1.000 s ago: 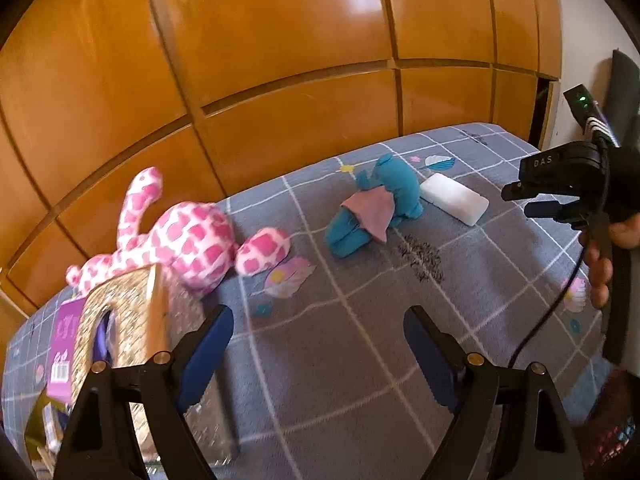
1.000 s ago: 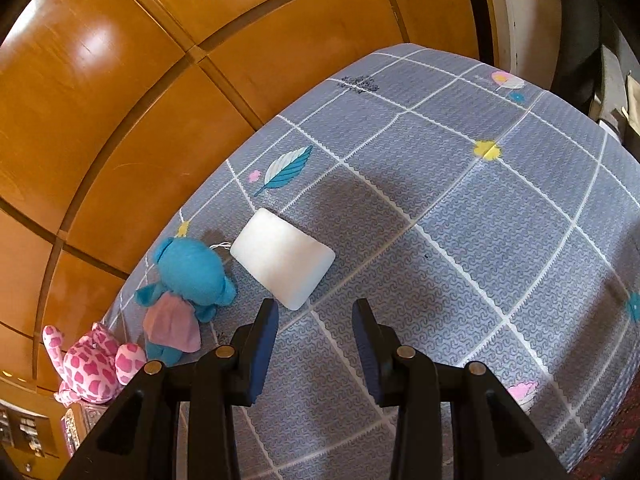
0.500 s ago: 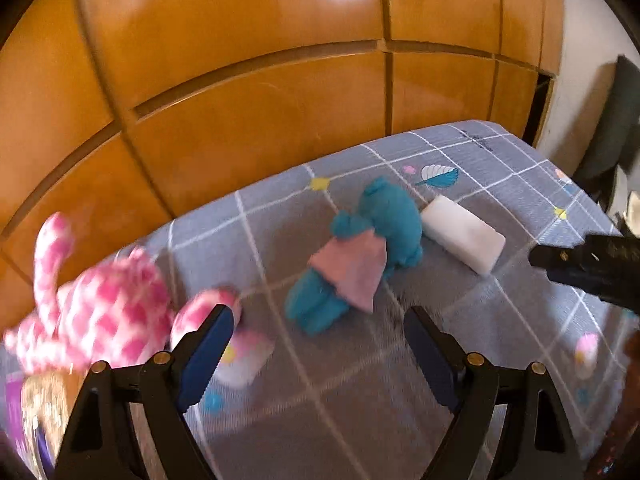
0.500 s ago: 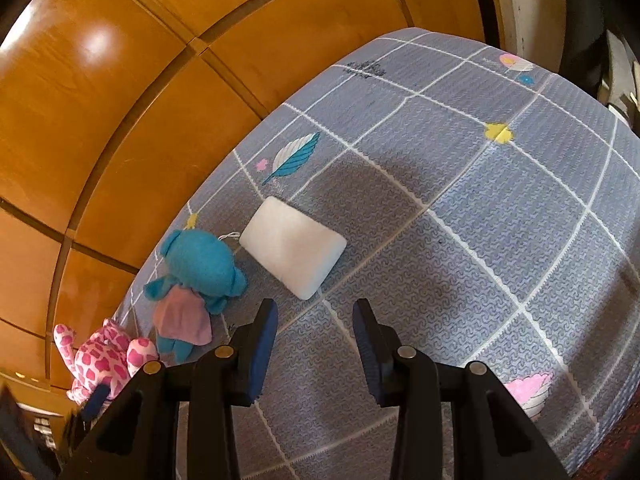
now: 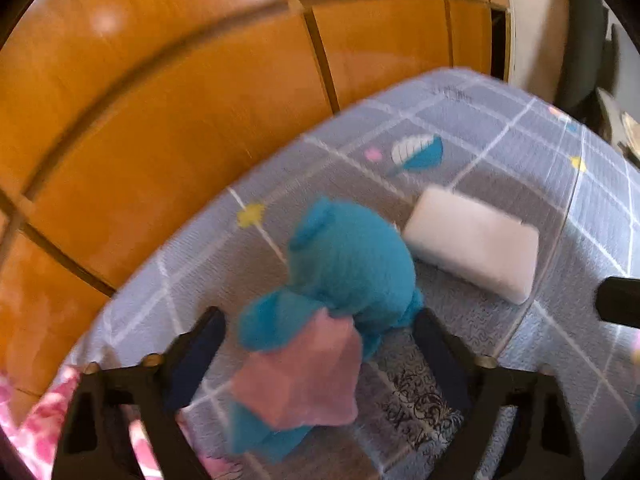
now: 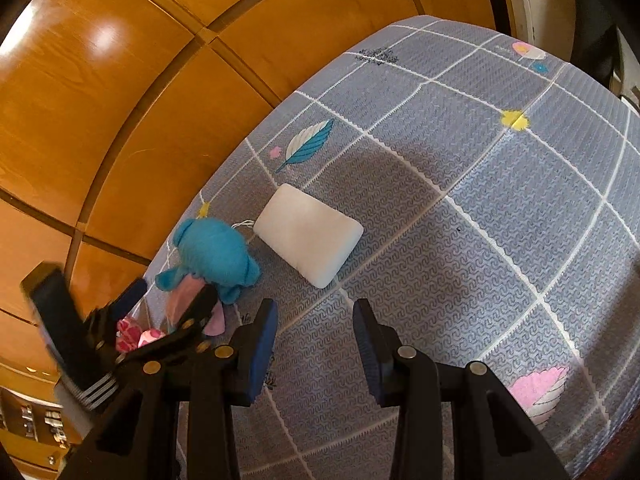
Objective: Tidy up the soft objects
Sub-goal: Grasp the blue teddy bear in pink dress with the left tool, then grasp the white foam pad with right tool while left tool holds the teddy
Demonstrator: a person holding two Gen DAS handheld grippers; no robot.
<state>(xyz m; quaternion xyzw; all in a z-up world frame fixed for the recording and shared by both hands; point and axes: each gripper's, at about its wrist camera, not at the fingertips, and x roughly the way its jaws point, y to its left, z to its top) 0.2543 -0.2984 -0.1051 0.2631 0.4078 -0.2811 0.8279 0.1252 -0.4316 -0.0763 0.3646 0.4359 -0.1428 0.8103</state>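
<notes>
Left wrist view, left gripper (image 5: 320, 332) closing around teal plush (image 5: 348, 264), not yet gripped

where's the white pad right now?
The white pad lies on the bed cover, centre-left in the right wrist view, just right of the blue plush, below the printed feather, not between either gripper's fingers.

open mat (image 6: 500, 240) right of white sponge (image 6: 310, 234); wooden panels (image 6: 120, 100) block behind.
</notes>
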